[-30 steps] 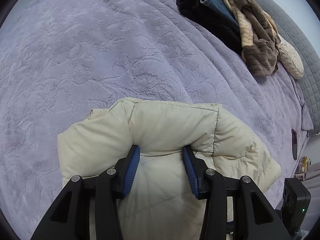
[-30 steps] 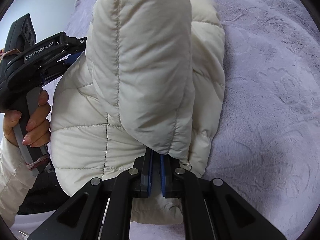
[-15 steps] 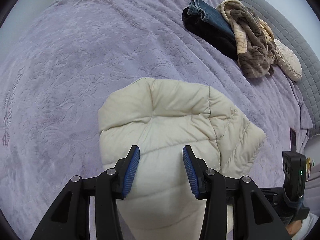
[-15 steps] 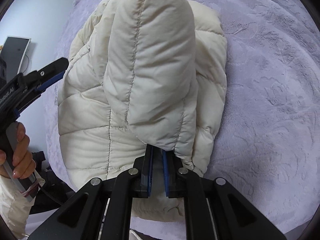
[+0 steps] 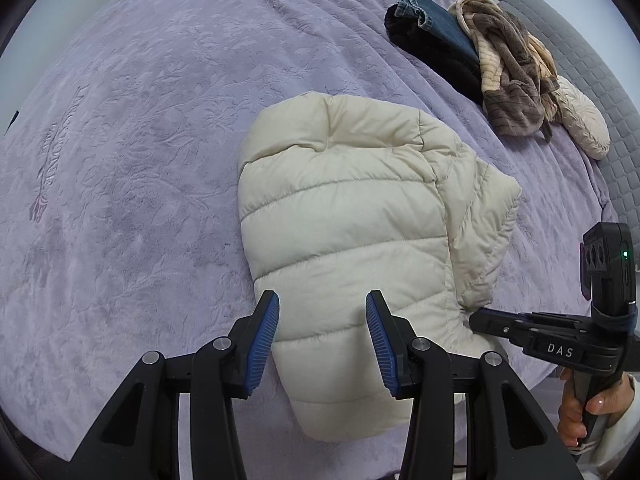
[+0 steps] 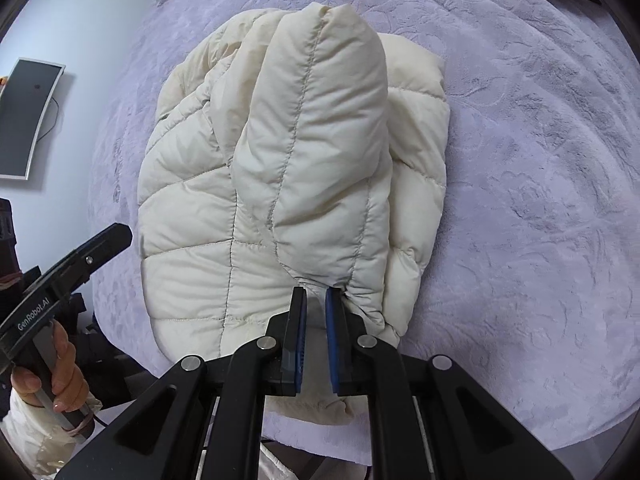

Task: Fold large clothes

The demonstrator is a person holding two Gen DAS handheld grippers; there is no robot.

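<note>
A cream puffer jacket lies folded on the lilac bed cover. My left gripper hovers open above the jacket's near end, with nothing between its blue pads. It also shows at the left edge of the right wrist view as the left gripper, clear of the jacket. My right gripper stands almost shut, its pad tips pinching the near edge of the jacket's top fold. In the left wrist view the right gripper meets the jacket's lower right corner.
A pile of dark, denim and brown clothes lies at the far right of the bed, with a cream cushion and a grey quilted headboard beside it. A screen hangs on the wall at left. Lilac cover surrounds the jacket.
My left gripper came off the jacket's fold and drew back and up. The fold now lies flat. My right gripper rose, its jaws a little wider, with the fold edge still at its tips.
</note>
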